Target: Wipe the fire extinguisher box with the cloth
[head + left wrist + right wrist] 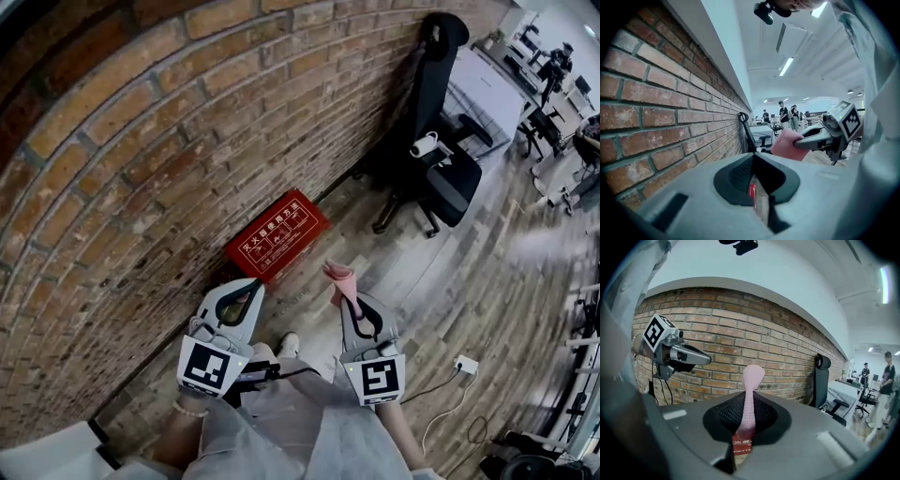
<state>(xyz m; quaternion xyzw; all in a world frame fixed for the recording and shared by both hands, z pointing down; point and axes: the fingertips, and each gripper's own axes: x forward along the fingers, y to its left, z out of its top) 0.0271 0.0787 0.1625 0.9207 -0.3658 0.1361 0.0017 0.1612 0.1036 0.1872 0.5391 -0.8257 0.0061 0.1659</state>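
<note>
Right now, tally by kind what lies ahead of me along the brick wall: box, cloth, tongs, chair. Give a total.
Red fire extinguisher box: 1
Pink cloth: 1, pinched in the right tongs
Tongs: 2, counting the left tongs, shut with nothing in them
Black office chair by the wall: 1
Total: 5

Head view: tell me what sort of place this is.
Probably an open-plan office: a black office chair stands by the brick wall, desks fill the far end, and a red fire extinguisher box sits on the wood floor.
</note>
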